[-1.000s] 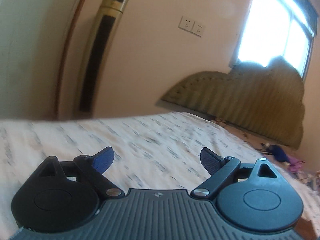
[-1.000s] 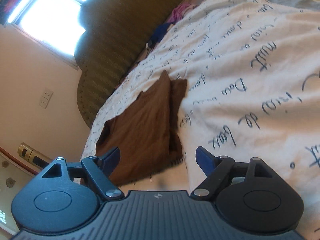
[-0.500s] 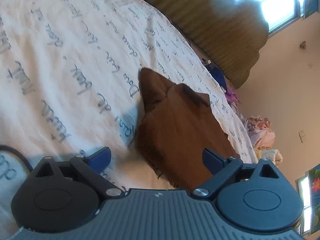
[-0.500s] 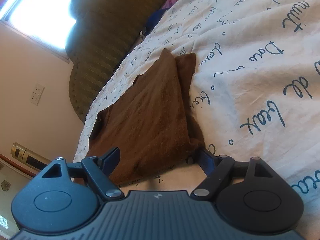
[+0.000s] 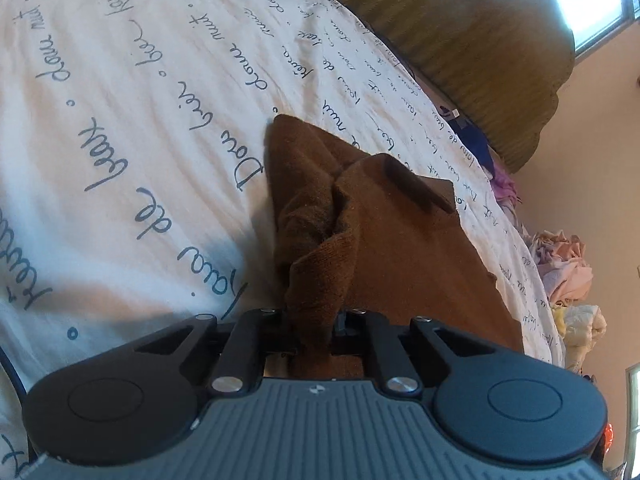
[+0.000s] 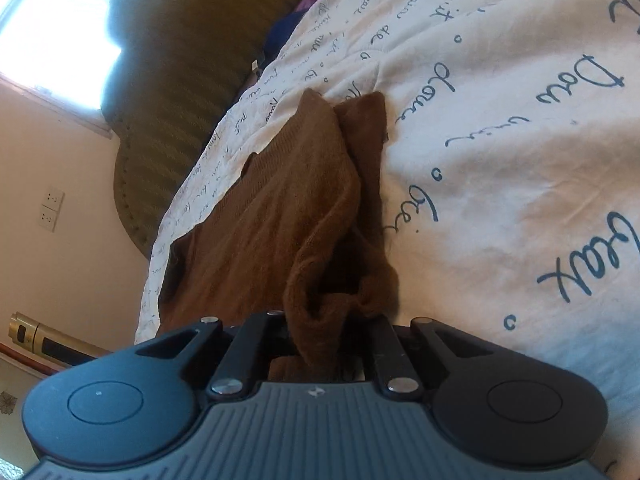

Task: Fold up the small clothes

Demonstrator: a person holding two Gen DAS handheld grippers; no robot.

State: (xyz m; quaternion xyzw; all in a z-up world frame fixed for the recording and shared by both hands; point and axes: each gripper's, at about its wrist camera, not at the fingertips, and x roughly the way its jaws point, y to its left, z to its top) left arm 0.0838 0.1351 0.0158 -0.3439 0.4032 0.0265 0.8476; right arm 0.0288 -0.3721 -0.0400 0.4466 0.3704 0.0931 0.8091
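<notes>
A small brown knit garment (image 5: 384, 248) lies on a white bedsheet (image 5: 120, 128) printed with blue script. It also shows in the right wrist view (image 6: 280, 208). My left gripper (image 5: 314, 322) is shut on the garment's near edge, a bunch of cloth rising between the jaws. My right gripper (image 6: 320, 328) is shut on another near corner of the same garment, cloth puckered up between its jaws. The fingertips of both are hidden by the fabric.
An olive padded headboard (image 5: 472, 40) stands at the bed's far end below a bright window (image 6: 56, 28). A heap of pink and pale clothes (image 5: 564, 264) lies at the right. A gold-topped standing unit (image 6: 44, 338) is by the wall.
Both grippers were open a moment ago and have moved down onto the garment's near edge and closed on it. The left view swung from the wall to the bed.
</notes>
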